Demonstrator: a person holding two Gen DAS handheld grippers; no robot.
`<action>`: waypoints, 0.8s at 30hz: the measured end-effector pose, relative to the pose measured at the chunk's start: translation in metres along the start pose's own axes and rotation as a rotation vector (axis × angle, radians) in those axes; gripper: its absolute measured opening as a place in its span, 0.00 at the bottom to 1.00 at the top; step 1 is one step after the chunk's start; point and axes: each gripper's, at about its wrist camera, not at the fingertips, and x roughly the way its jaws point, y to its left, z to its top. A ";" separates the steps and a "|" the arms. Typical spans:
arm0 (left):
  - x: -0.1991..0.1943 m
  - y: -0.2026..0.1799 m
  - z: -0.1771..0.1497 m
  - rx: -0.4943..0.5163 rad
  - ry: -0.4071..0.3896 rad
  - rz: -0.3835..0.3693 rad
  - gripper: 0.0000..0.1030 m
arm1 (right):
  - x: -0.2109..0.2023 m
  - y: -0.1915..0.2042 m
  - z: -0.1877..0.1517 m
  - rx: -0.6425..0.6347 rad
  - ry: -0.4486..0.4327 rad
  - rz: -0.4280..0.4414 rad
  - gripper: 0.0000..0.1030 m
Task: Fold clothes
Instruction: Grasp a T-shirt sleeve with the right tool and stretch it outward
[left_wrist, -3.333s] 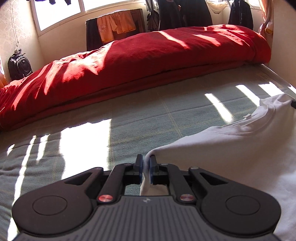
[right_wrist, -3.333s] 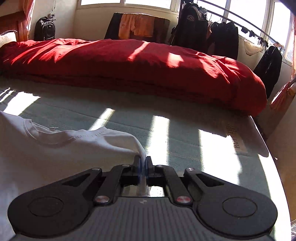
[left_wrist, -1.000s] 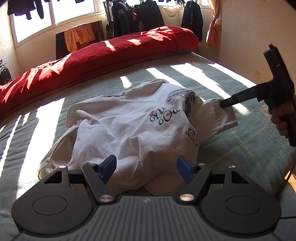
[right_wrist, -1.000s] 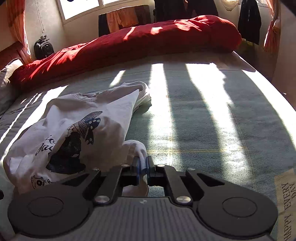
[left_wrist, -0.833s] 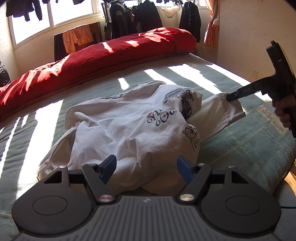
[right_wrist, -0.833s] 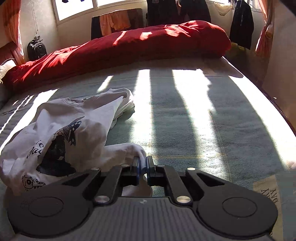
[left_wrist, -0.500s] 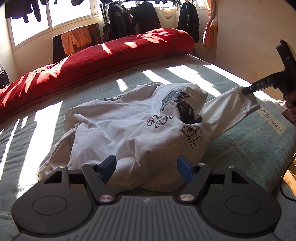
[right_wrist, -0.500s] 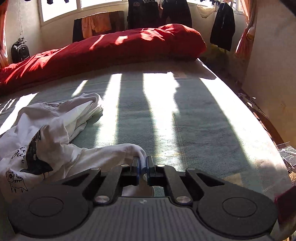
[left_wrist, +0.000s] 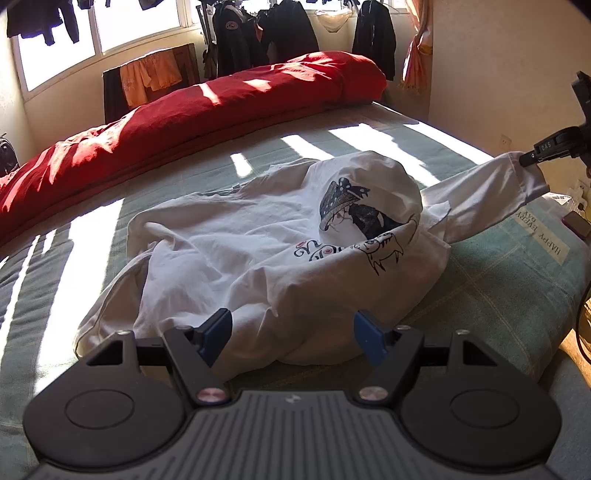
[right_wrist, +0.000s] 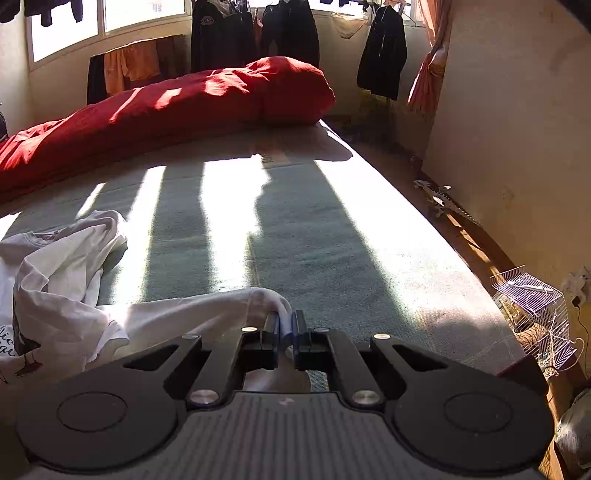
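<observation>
1. You are pinching the end of the sleeve (right_wrist: 207, 314) with your right hand-held gripper (right_wrist: 285, 326). Its two fingers are pressed together on the white cloth.
2. The sleeve is stretching out in a long line from the shirt (left_wrist: 258, 251) toward the right side of the bed (left_wrist: 498, 295). In the left wrist view, the right hand-held gripper (left_wrist: 526, 159) is holding the cuff up in the air, off the bed.
3. Your left hand-held gripper (left_wrist: 291, 334) is spread wide and is holding nothing. It is hanging just in front of the near edge of the shirt, with the blue pads (left_wrist: 216, 328) above the cloth.
4. The shirt is lying in a bumpy heap in the middle of the bed, with the drawing side up. It is not folded yet.
5. The left hand is nearer the shirt's body. The right hand is at the far tip of the sleeve, so I think the sleeve needs to go flat next.
6. The bed has a green cover with bright sun stripes. A red blanket (left_wrist: 184, 114) is lying along the far side, well apart from the shirt.
7. Dark jackets (right_wrist: 255, 33) are hanging by the window (left_wrist: 140, 18). A small wire cage (right_wrist: 532, 314) is sitting on the floor beside the bed.
</observation>
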 end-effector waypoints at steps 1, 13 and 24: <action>0.000 0.000 0.000 0.001 0.002 -0.001 0.72 | -0.001 -0.004 0.001 0.002 -0.001 -0.012 0.07; 0.006 -0.006 0.000 0.021 0.019 -0.003 0.72 | -0.002 -0.054 0.017 0.047 -0.027 -0.137 0.07; 0.012 -0.011 0.000 0.040 0.037 -0.004 0.72 | 0.007 -0.094 0.048 0.058 -0.061 -0.279 0.07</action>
